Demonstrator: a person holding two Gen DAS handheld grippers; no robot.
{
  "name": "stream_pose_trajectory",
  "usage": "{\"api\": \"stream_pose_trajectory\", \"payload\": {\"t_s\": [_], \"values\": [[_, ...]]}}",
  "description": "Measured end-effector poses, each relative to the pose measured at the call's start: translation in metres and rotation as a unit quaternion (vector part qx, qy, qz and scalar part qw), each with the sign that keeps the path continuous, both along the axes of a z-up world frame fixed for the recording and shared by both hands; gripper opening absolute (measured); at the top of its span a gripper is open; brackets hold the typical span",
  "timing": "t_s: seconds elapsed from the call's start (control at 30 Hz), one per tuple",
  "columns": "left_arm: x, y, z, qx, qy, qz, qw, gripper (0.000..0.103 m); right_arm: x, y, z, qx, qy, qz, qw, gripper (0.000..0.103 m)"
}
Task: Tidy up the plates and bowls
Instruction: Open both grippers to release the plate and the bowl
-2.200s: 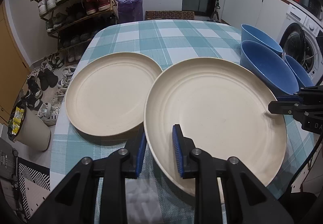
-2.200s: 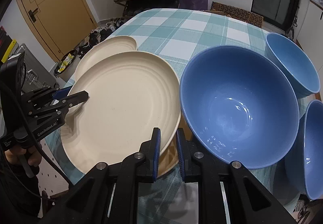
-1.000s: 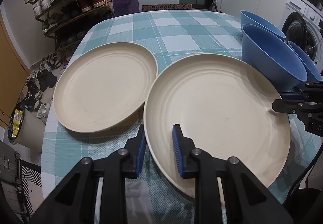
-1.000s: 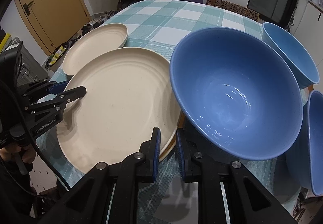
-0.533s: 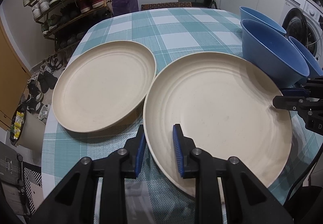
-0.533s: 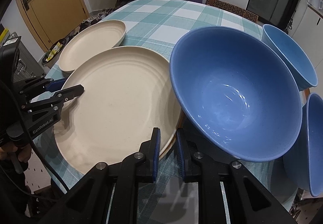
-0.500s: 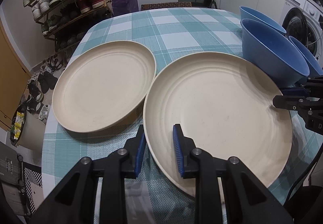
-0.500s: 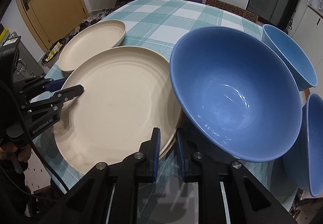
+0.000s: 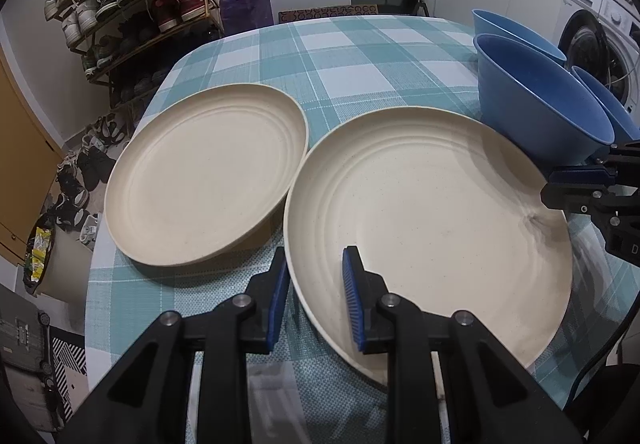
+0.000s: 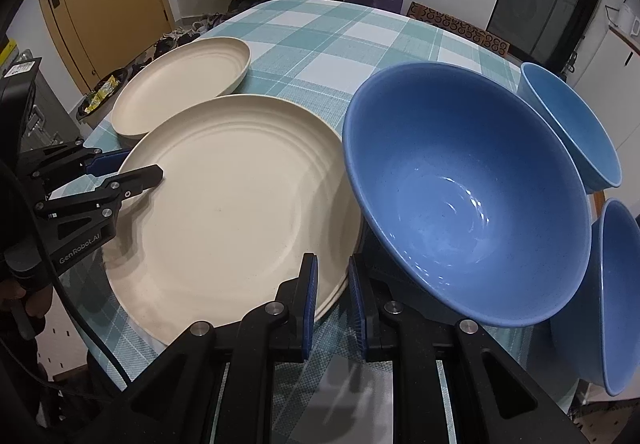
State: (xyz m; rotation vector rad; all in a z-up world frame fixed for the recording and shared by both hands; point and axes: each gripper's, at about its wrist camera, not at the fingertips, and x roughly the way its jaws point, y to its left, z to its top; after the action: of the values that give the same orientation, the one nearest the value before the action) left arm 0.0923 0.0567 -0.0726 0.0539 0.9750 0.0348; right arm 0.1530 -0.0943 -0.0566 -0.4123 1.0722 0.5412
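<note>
With both grippers, left and right, clamped on one plate, uneven lifting could knock the bowl over.

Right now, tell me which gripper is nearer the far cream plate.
Left. The left gripper grips the near plate's rim beside the far cream plate; the right gripper grips the opposite rim, by the blue bowl.

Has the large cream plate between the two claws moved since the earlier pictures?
Yes. The large cream plate has moved apart from the second cream plate; earlier it overlapped that plate's rim, now checked cloth shows between them.
</note>
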Motion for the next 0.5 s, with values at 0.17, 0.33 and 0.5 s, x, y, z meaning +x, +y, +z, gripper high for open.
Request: {"api": "stream_pose_trajectory", "payload": {"t_s": [0.17, 0.33, 0.5], "values": [[0.0, 0.003, 0.001, -0.014, 0.001, 0.002, 0.9999, 0.027, -0.001, 0.0, 0.0, 0.002, 0.001, 0.0, 1.0, 0.016], [-0.004, 0.014, 0.006, -0.063, -0.003, 0.007, 0.998, 0.043, 0.001, -0.003, 0.004, 0.017, 0.012, 0.0, 1.0, 0.023], [-0.013, 0.016, 0.018, -0.06, -0.023, 0.006, 0.9979, 0.052, -0.003, -0.003, 0.012, 0.034, 0.011, 0.007, 0.999, 0.037]]}}
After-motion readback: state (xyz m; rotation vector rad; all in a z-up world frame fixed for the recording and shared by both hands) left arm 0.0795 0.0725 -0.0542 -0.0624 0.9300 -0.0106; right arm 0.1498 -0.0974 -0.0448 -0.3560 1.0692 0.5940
